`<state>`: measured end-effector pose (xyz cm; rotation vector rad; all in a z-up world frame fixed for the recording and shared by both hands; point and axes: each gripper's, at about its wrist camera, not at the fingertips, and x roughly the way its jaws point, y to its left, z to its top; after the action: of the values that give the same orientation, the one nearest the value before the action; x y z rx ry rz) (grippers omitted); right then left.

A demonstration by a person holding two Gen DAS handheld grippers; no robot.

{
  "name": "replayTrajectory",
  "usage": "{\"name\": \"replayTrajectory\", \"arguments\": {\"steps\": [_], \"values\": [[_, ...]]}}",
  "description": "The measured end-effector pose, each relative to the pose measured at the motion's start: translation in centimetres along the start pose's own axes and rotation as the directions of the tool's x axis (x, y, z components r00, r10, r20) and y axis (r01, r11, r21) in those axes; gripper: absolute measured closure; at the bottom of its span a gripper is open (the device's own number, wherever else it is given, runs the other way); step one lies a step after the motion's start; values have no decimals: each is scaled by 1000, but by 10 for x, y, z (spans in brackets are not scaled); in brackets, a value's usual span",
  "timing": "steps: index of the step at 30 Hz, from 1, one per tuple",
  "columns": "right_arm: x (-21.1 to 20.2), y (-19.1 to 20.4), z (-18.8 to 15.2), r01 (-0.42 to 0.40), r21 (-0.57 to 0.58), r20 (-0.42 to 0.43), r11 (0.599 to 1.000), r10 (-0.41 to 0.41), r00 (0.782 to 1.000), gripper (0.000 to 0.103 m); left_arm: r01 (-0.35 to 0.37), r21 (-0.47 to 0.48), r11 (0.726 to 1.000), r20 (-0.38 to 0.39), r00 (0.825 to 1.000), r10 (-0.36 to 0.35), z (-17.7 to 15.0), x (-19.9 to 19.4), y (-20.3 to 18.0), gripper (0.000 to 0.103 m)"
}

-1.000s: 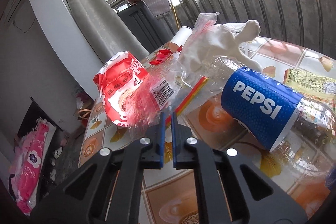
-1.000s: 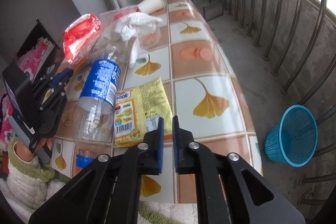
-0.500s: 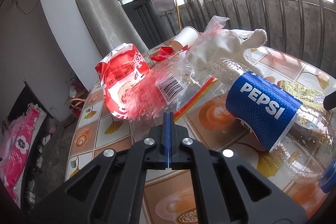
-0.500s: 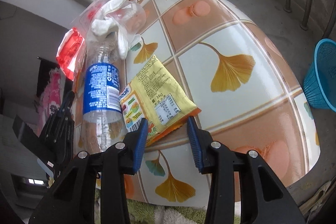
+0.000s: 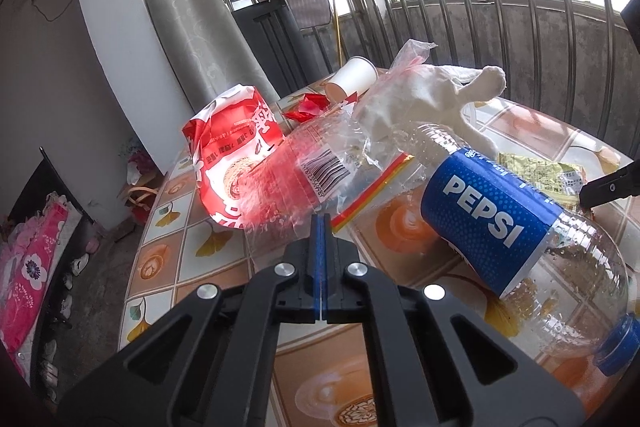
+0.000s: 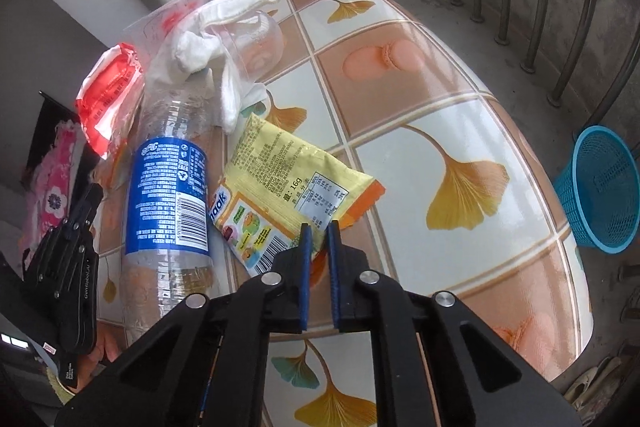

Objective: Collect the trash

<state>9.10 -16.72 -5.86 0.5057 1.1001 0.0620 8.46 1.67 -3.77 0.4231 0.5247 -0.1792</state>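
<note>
Two tools work the trash pile on the worktop (image 6: 460,131). The right tool (image 6: 319,227) has just been closing and now pinches the near edge of the yellow packet (image 6: 280,179), which lies flat just beside the bottle (image 6: 168,187). The left tool (image 5: 321,223) has its jaws pressed together, apparently on the near edge of the clear bag (image 5: 320,171); the pinch itself cannot be made out. The step in hand looks like a pick-up. Next, the packet likely needs lifting clear and carrying to the blue basket (image 6: 600,187) on the floor. Counted: one bottle, one packet, one clear bag, one red bag (image 5: 228,155), one paper cup (image 5: 352,79), one basket.
</note>
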Motion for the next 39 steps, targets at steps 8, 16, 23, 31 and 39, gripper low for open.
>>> {"name": "replayTrajectory", "arguments": {"steps": [8,16,23,31,39], "values": [[-32,0,6,-76,-30,113,997,78,991,99,-88,22,996,93,992,85,9,-35,5,103],[-68,-5,10,-110,-54,214,992,119,970,102,-83,19,996,137,987,80,20,-57,8,103],[-70,-15,6,-135,-42,186,990,140,972,102,-41,132,990,30,999,37,-5,-27,-12,81],[-42,-43,-5,-141,36,63,989,138,988,90,-154,432,889,53,988,145,-19,1,-51,44],[-25,-54,-5,-165,46,19,985,164,986,77,-216,561,799,100,976,194,-14,26,-76,45]]}}
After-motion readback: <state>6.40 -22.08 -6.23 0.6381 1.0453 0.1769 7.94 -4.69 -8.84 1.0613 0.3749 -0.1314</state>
